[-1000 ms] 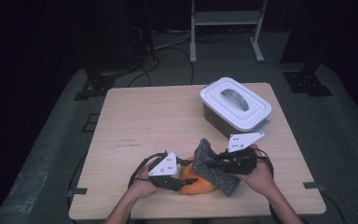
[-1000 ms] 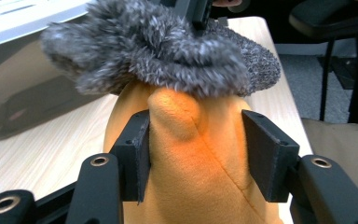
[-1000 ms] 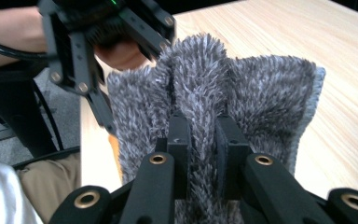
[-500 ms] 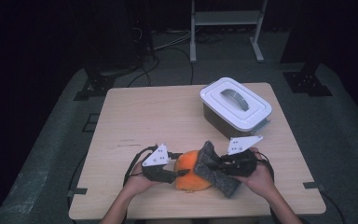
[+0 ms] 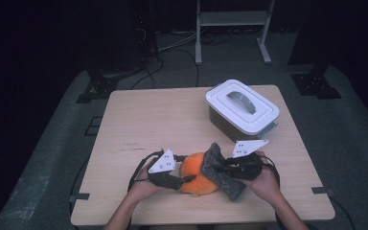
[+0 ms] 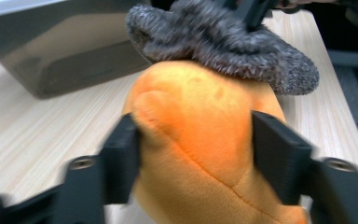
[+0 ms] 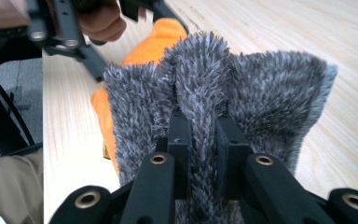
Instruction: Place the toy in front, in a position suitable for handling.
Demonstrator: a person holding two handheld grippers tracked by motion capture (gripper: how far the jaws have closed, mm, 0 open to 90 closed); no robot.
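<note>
The left claw [image 5: 184, 179] grips an orange plush toy [image 5: 197, 173], one jaw pressed into each flank, at the near edge of the surface [image 5: 158, 120]. The right claw [image 5: 219, 166] pinches a fold of a grey fuzzy cloth [image 5: 223, 171] draped over the toy's right side. A white-lidded container [image 5: 242, 108] sits at the far right of the pale wooden surface. Beyond, grey floor, cables and a metal stand's legs [image 5: 232, 33] fade into a dark room.

- The left hand-held gripper [image 6: 193, 154] has both black jaws pressed against an orange plush toy [image 6: 200, 135].
- A grey fuzzy cloth [image 6: 223, 42] drapes over the toy's top.
- A grey box [image 6: 60, 51] stands on the table [image 6: 32, 121] behind.
</note>
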